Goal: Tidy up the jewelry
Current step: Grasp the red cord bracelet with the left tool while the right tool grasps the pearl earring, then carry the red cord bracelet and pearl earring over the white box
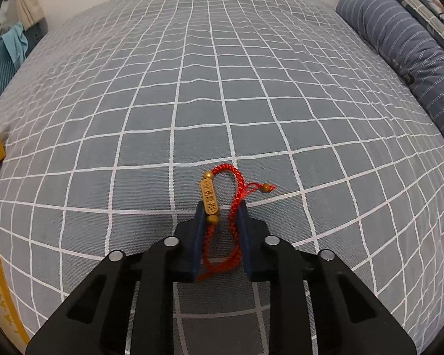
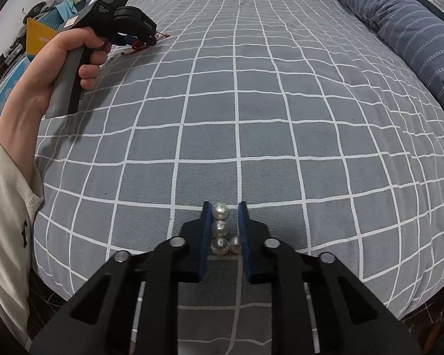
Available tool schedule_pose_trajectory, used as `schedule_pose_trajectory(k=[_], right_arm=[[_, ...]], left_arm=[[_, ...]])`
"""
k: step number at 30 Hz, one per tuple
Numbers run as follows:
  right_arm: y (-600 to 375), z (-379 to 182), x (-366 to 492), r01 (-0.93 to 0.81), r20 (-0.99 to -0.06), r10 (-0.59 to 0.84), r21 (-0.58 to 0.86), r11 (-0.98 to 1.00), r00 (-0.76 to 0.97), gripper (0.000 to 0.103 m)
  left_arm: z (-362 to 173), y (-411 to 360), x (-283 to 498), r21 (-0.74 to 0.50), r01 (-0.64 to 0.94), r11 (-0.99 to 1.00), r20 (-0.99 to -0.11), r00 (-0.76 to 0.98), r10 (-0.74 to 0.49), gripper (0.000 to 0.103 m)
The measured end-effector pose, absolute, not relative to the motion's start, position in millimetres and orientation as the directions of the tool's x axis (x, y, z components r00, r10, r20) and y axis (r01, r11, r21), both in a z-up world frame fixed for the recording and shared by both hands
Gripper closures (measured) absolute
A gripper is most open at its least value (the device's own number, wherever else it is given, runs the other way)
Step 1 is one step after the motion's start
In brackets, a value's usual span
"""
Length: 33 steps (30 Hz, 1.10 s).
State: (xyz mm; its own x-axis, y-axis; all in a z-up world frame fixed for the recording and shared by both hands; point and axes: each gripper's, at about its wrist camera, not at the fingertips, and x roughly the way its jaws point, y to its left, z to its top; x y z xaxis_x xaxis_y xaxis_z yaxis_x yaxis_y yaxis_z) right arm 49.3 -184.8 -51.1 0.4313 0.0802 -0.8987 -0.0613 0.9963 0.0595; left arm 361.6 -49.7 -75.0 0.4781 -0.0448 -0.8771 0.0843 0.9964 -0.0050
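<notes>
Red cord bracelet (image 1: 222,224): pinched in left gripper (image 1: 221,211)
Pearl string (image 2: 220,227): pinched in right gripper (image 2: 224,210)
Surface: grey checked bedsheet (image 1: 192,88)
Room: striped pillow (image 1: 399,53) at right edge

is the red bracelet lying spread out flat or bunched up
Bunched. The red bracelet is pinched into a narrow loop between the left gripper fingers, its gold tube charm against one pad, on the checked bedspread.
</notes>
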Motion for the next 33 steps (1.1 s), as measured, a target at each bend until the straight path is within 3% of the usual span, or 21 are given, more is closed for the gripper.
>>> schedule_pose_trajectory(k=[9,33], right_arm=[[-186,-50,49,-0.065,-0.896,0.087,0.065,0.996,0.435,0.093],[-186,-35,49,-0.035,-0.860,0.093,0.087,0.996,0.502,0.092]], left_arm=[[-75,-53,362,0.010,0.088,0.996,-0.870,0.492,-0.035,0.091],[-59,-49,342,-0.002,0.076,0.997,-0.864,0.502,-0.040,0.091]])
